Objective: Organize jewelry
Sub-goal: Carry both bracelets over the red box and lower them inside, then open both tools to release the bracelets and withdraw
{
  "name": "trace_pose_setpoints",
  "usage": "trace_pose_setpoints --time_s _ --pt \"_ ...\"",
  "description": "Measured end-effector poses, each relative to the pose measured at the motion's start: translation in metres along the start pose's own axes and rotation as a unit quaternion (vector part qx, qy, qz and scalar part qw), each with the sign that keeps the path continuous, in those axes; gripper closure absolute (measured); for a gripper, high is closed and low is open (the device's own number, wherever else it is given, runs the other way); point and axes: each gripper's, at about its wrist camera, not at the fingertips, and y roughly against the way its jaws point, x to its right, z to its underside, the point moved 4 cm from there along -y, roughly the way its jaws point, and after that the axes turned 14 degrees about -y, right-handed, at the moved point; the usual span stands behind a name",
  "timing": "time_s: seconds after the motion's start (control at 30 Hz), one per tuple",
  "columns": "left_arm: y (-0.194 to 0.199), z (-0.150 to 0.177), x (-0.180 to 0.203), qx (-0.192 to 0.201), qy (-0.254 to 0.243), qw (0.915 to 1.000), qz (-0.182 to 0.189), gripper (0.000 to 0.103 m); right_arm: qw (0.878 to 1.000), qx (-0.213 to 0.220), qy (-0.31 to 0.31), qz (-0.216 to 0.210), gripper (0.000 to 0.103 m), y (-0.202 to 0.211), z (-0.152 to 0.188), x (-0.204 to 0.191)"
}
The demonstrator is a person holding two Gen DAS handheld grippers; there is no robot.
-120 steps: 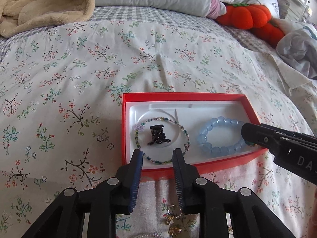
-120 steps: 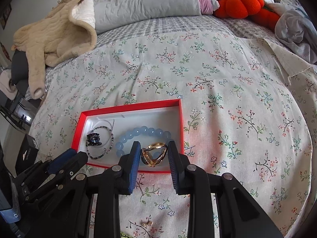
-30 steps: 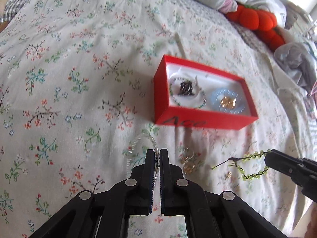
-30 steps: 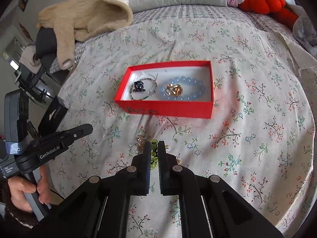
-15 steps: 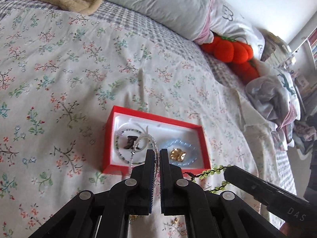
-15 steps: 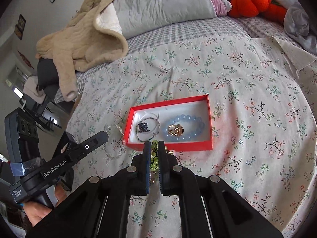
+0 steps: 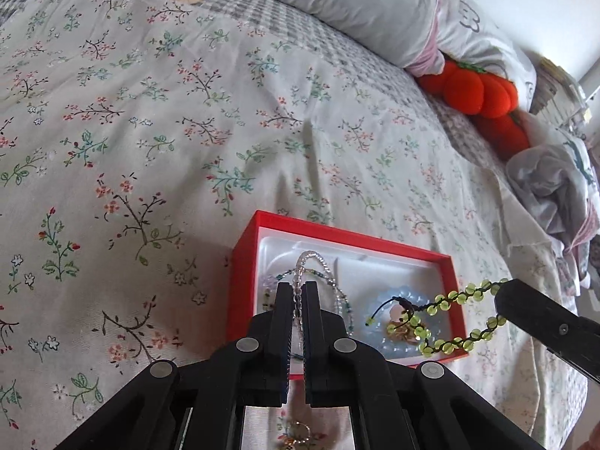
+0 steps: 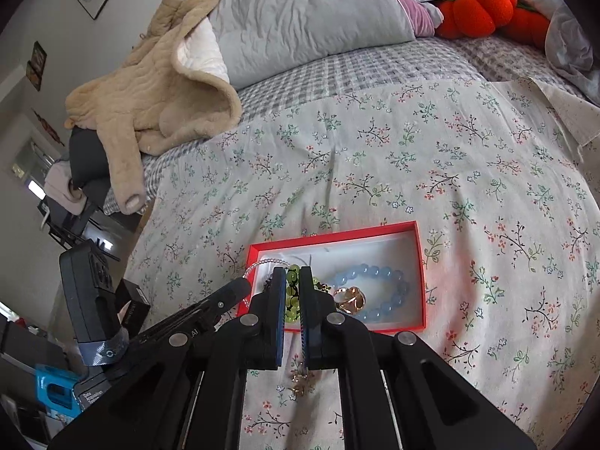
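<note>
Left tool (image 7: pixel 298 288) pinches clear bracelet (image 7: pixel 313 258); right tool (image 8: pixel 294 275) pinches green bracelet (image 7: pixel 450 300); no writing legible.

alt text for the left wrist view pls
The left gripper, shut on a clear bead bracelet, hangs over a red box on a floral bedspread. From the right, the right gripper holds a green bead bracelet over the box.
</note>
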Motion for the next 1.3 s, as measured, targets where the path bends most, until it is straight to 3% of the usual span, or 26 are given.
trace_pose_setpoints --time_s 0.5,0.7,0.77,0.8,0.87,1.0,1.2,1.3 --pt "-0.008 0.002 0.002 -0.013 -0.027 0.9993 -0.022 0.103 0.996 0.006 -0.001 0.090 0.096 -0.022 -0.007 0.047" --pt "-0.003 0.001 0.008 -0.015 -0.043 0.9986 -0.029 0.102 0.996 -0.002 -0.010 0.090 0.094 -0.021 -0.008 0.055" --pt "0.001 0.001 0.010 -0.016 -0.049 0.9981 -0.035 0.099 0.996 -0.002 -0.009 0.087 0.078 -0.018 -0.008 0.054" --pt "0.002 0.002 0.010 -0.017 -0.052 0.9979 -0.037 0.097 0.996 -0.001 -0.008 0.085 0.075 -0.016 -0.008 0.054" --pt "0.007 0.003 0.012 -0.016 -0.059 0.9973 -0.042 0.081 0.997 -0.002 -0.003 0.083 0.072 -0.014 -0.007 0.052" --pt "0.017 0.007 0.014 -0.015 -0.071 0.9961 -0.050 0.075 0.996 -0.006 0.017 0.086 0.072 -0.009 -0.001 0.048" --pt "0.031 0.017 0.015 -0.016 -0.085 0.9942 -0.064 0.048 0.995 -0.015 0.040 0.091 0.070 -0.003 0.014 0.043" --pt "0.036 0.025 0.014 -0.021 -0.088 0.9936 -0.068 0.035 0.994 -0.016 0.051 0.095 0.058 0.000 0.022 0.043"
